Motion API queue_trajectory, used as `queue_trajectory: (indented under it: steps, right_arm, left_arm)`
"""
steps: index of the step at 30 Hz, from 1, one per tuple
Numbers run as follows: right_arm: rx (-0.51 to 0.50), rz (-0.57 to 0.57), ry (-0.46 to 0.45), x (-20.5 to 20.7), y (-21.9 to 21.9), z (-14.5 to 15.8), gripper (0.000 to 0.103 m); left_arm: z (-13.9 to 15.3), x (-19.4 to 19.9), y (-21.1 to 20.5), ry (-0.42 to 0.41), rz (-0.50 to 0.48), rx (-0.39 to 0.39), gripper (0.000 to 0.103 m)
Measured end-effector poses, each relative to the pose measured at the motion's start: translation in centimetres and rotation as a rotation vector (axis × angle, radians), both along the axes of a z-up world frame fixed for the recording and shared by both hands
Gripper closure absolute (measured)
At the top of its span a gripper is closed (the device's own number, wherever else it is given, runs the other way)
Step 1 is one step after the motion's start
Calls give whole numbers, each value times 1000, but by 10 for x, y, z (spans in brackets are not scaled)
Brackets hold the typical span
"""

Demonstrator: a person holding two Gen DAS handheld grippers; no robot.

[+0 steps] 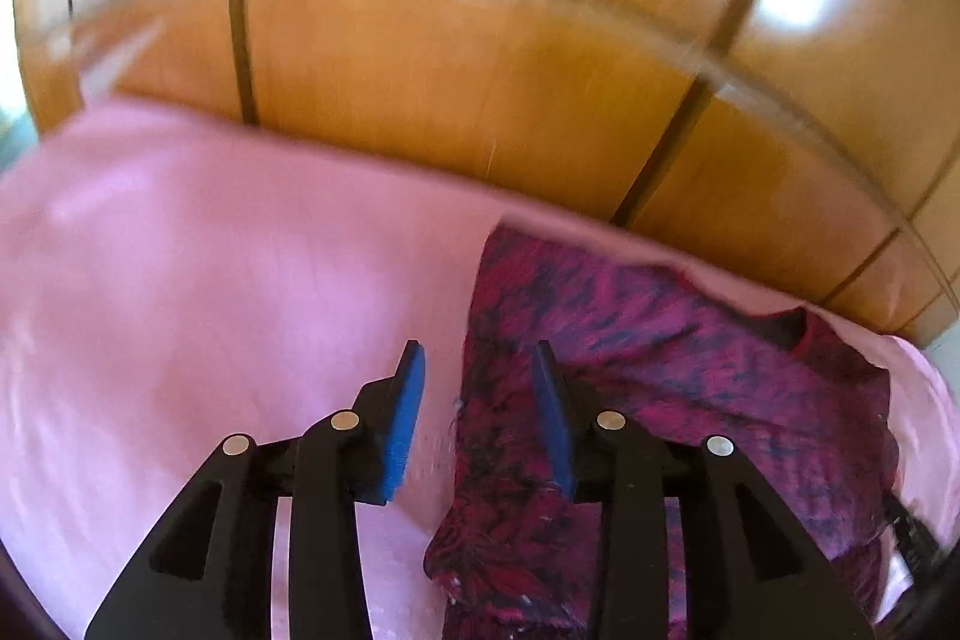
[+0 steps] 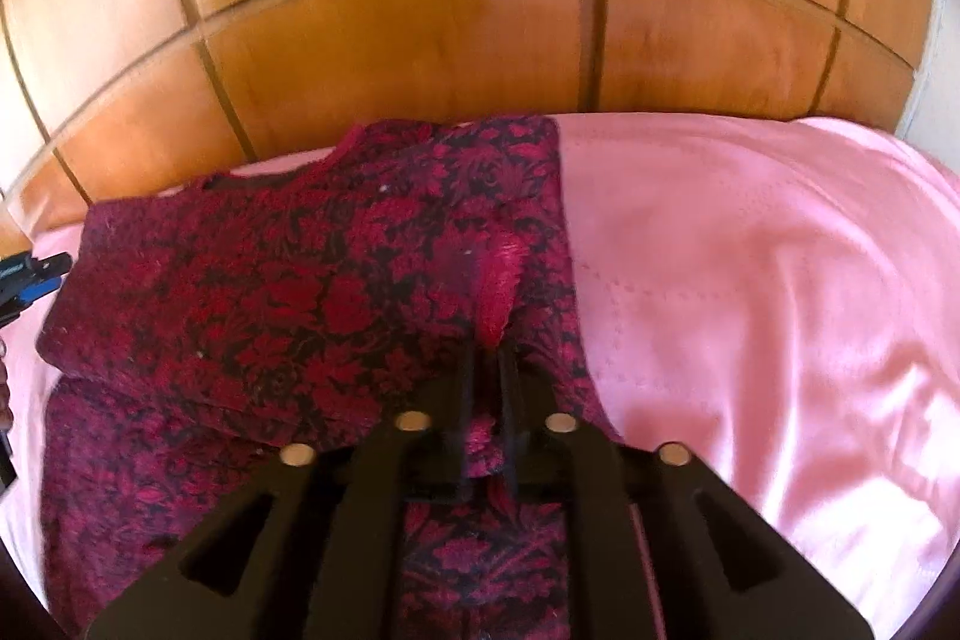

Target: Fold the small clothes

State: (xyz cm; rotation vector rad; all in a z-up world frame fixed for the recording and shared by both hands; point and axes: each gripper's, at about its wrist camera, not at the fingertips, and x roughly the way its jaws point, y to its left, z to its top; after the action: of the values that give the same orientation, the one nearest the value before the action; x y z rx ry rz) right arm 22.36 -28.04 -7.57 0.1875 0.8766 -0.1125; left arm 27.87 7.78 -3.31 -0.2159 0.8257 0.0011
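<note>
A dark red garment with a black floral pattern (image 2: pixel 288 292) lies partly folded on a pink bed sheet (image 2: pixel 750 280). My right gripper (image 2: pixel 489 346) is shut on a raised fold of the garment near its right edge. In the left wrist view the same garment (image 1: pixel 660 370) lies at the right. My left gripper (image 1: pixel 477 358) is open and empty, its blue pads (image 1: pixel 405 418) straddling the garment's left edge. The left gripper also shows at the far left of the right wrist view (image 2: pixel 36 274).
A wooden headboard with dark grooves (image 2: pixel 420 28) stands right behind the bed and also fills the top of the left wrist view (image 1: pixel 450 70). Pink sheet (image 1: pixel 180 310) stretches to the left of the garment.
</note>
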Motion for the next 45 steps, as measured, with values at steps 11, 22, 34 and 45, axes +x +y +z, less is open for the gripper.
queue_trajectory:
  steps: [11, 22, 34, 45]
  right_arm:
    - [28, 96, -108, 7, 41, 46, 50]
    - [-57, 138, 7, 52, 60, -11, 49]
    - [-146, 114, -39, 41, 71, -4, 42]
    - [-93, 75, -106, 1, 70, 34, 19]
  left_arm:
    - [-8, 35, -34, 32, -200, -35, 67]
    - [-47, 35, -20, 90, -116, -55, 72]
    - [26, -75, -28, -84, -60, 49, 61]
    - [63, -130, -35, -228, -79, 102, 45]
